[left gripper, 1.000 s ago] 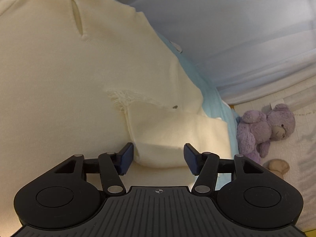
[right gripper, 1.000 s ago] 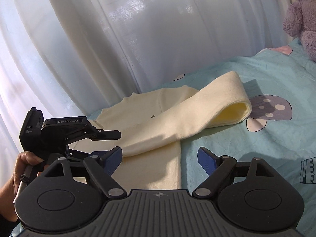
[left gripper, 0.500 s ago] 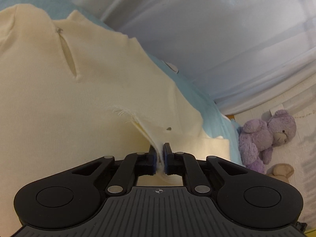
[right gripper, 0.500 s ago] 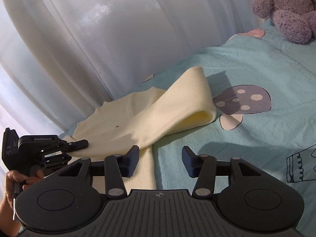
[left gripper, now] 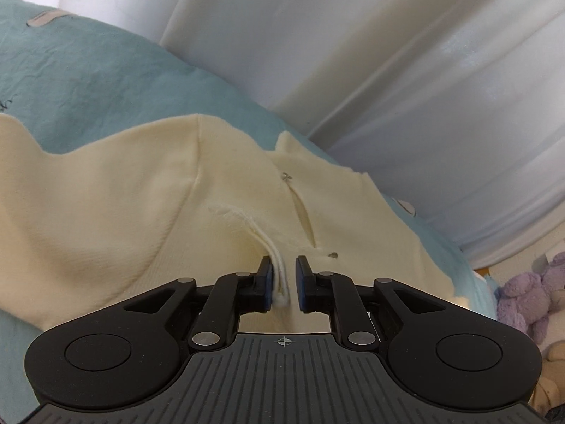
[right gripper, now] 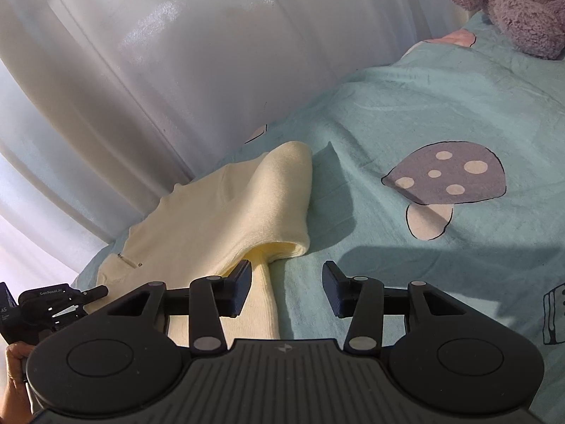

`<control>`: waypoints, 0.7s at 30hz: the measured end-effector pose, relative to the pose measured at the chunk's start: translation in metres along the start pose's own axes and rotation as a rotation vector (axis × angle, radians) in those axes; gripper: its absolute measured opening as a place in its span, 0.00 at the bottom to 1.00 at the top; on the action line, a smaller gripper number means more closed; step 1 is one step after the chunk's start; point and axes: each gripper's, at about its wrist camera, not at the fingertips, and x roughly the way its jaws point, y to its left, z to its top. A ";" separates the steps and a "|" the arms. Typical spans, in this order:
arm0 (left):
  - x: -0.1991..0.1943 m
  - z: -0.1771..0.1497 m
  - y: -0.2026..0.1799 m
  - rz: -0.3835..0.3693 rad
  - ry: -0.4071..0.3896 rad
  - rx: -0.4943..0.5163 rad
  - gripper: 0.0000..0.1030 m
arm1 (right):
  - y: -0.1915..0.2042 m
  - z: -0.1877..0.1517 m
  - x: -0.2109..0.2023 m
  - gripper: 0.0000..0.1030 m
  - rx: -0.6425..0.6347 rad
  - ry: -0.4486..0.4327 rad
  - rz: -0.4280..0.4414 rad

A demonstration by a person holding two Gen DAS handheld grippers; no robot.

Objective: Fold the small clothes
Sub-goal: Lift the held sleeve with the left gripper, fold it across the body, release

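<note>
A small cream knit top [left gripper: 134, 194] lies on the teal bed sheet [left gripper: 88, 70]. My left gripper [left gripper: 284, 279] is nearly shut on a thin edge of the cream top and lifts it, so the cloth tents up toward the fingers. In the right wrist view the cream top [right gripper: 226, 219] shows with a sleeve [right gripper: 282, 198] folded over its body. My right gripper [right gripper: 286, 284] is open and empty, low over the sheet, with its left finger [right gripper: 242, 282] at the sleeve's cuff. The left gripper also shows at the far left [right gripper: 46, 304].
A white sheer curtain [right gripper: 176, 53] hangs close behind the bed. A purple teddy bear [right gripper: 512, 3] sits at the far right on the sheet; it also shows in the left wrist view [left gripper: 529, 300]. A mushroom print [right gripper: 445, 183] marks the sheet [right gripper: 441, 99].
My left gripper closed on the top's edge and has pulled it up and back. My right gripper has narrowed somewhat and moved closer to the folded sleeve.
</note>
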 end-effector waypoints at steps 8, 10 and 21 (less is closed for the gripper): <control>-0.005 0.007 -0.029 0.067 -0.119 0.195 0.09 | 0.004 0.012 0.011 0.46 -0.016 -0.003 -0.013; -0.014 0.015 -0.031 0.116 -0.180 0.227 0.09 | 0.003 0.015 0.014 0.46 -0.014 -0.002 -0.015; -0.019 0.030 -0.002 0.265 -0.229 0.211 0.09 | 0.015 0.043 0.061 0.53 -0.071 0.036 -0.002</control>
